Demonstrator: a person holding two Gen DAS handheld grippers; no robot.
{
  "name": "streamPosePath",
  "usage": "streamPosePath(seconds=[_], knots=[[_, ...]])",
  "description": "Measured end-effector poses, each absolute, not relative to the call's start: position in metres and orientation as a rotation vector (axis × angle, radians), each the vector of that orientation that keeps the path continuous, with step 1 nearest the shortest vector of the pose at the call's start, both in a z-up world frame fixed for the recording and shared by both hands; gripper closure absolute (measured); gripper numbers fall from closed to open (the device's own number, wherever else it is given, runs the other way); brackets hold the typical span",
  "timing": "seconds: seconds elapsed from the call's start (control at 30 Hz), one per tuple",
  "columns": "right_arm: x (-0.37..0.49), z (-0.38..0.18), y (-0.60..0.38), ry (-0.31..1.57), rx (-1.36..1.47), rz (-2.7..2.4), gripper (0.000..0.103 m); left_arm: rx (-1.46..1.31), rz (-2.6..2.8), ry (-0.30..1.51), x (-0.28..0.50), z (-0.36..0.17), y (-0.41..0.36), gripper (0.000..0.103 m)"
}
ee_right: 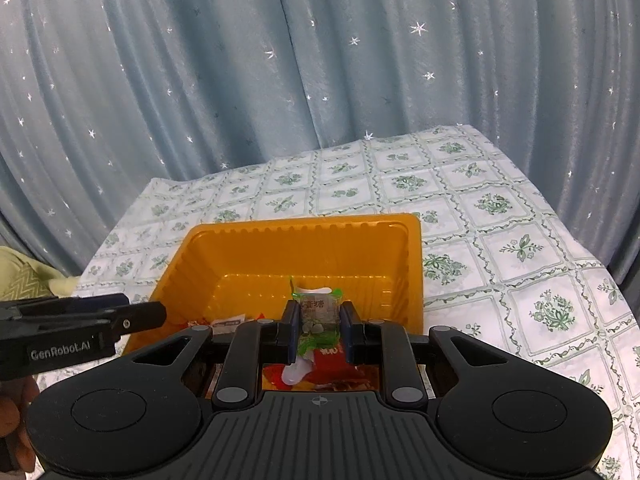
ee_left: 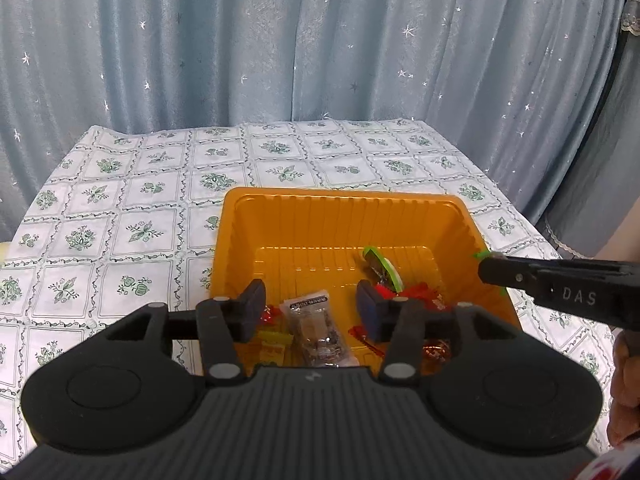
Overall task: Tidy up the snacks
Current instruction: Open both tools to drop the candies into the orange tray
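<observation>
A green-wrapped candy [ee_right: 318,312] is held clamped between the closed right tongs [ee_right: 319,330] above the near part of the orange tray [ee_right: 304,226]. The left tongs [ee_left: 311,306] are parted and empty over a clear-wrapped snack [ee_left: 316,328] lying in the tray on the desk [ee_left: 120,208].

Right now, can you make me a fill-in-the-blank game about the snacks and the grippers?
1. The snacks lie in a tray coloured ____.
2. The ____ gripper is shut on a green-edged candy packet.
3. The left gripper is ____, with a clear packet lying under it.
4. The tablecloth has a pattern of green ____.

Missing words: orange; right; open; flowers
</observation>
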State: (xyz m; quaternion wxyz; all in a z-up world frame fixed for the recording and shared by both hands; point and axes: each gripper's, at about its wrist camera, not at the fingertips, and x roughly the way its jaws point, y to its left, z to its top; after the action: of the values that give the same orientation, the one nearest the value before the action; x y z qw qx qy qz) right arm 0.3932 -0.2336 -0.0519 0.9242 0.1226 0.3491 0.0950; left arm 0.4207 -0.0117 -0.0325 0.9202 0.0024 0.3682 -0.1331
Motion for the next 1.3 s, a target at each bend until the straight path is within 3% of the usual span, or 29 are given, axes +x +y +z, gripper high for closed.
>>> streamPosePath(seconds=[0.3, 0.33, 0.37, 0.43, 0.77, 1.03, 1.3], knots=[[0.399, -0.052, -0.225, 0.713, 0.259, 0.244, 0.081, 0.000, -0.265, 0.758, 0.417, -0.034, -0.010, 0.050], [0.399, -0.052, -0.225, 0.713, 0.264, 0.250, 0.074, -0.003, -0.262, 0.758, 0.416, -0.034, -0.009, 0.046], [0.398, -0.052, -0.225, 0.709, 0.275, 0.251, 0.055, -0.005, -0.259, 0.757, 0.415, -0.034, -0.008, 0.044], [0.397, -0.051, -0.228, 0.691, 0.306, 0.246, 0.040, -0.007, -0.258, 0.755, 0.412, -0.035, -0.006, 0.040], [0.387, -0.050, -0.243, 0.708, 0.312, 0.197, 0.040, -0.005, -0.248, 0.755, 0.397, -0.038, -0.006, 0.029], [0.362, -0.053, -0.258, 0.748, 0.332, 0.154, 0.040, -0.009, -0.231, 0.739, 0.372, -0.032, -0.006, 0.012], [0.324, -0.053, -0.269, 0.782, 0.362, 0.117, 0.032, -0.008, -0.200, 0.746, 0.339, -0.023, -0.007, 0.002]])
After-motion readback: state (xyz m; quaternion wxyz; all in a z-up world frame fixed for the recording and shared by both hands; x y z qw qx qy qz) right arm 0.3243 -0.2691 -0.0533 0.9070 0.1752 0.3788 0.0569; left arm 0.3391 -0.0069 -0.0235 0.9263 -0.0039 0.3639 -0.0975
